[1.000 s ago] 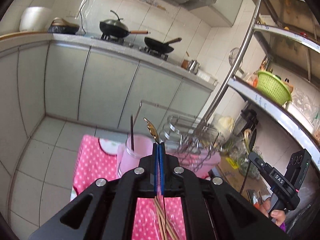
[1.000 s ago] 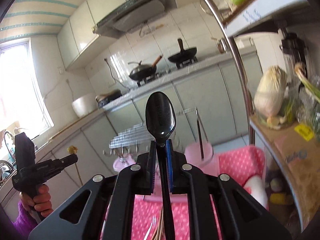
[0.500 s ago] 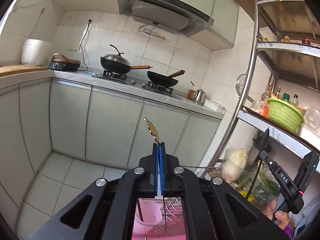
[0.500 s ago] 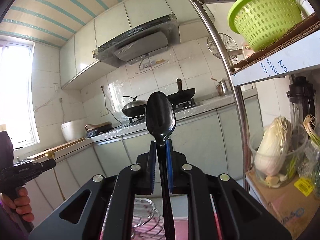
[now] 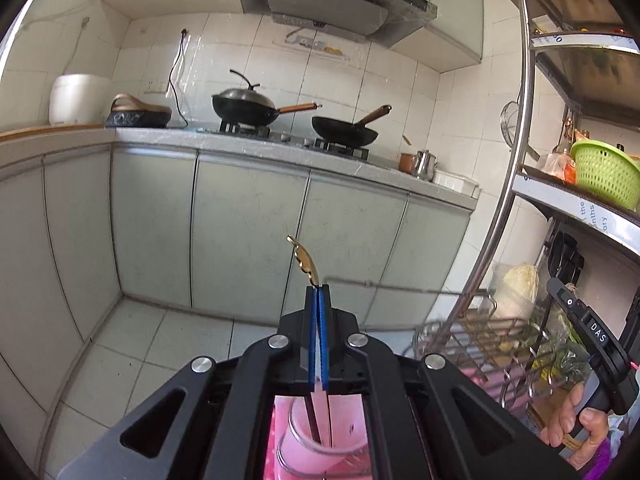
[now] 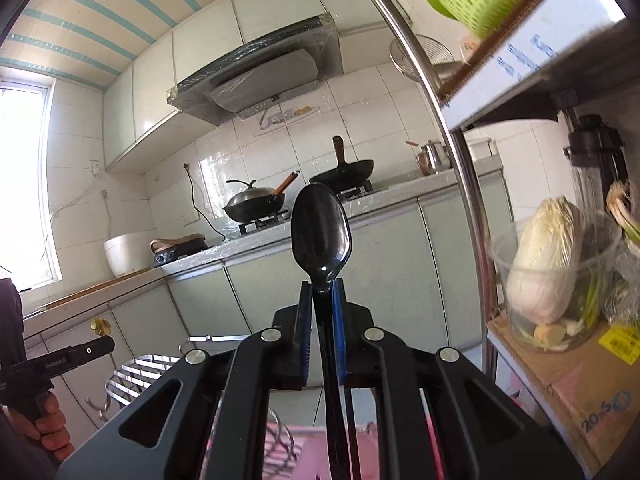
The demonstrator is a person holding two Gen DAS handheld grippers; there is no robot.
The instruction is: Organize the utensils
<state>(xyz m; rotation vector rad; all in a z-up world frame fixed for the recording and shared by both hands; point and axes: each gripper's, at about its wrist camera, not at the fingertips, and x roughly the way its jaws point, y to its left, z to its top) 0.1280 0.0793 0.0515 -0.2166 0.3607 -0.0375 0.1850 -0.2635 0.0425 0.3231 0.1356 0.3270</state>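
My left gripper (image 5: 318, 294) is shut on a thin gold utensil (image 5: 304, 259); its leaf-shaped end sticks up past the blue pads, and its shaft hangs down over a pink cup (image 5: 320, 436) that holds a dark stick. My right gripper (image 6: 321, 286) is shut on a black spoon (image 6: 321, 232), bowl up, handle running down between the fingers. The left gripper with the gold utensil (image 6: 100, 326) also shows at the left of the right wrist view. The right gripper's body (image 5: 592, 340) shows at the right of the left wrist view.
A wire dish rack (image 5: 480, 340) stands on a pink cloth (image 5: 476, 372) beside the cup; it also shows in the right wrist view (image 6: 136, 372). A metal shelf post (image 5: 516, 184) and shelves with a green basket (image 5: 604, 172) stand on the right. Kitchen cabinets and stove are behind.
Both grippers have tilted upward and lifted, so the table dropped out of view. In the last half second the left one tipped back down, bringing the pink cup under it. Both stay shut.
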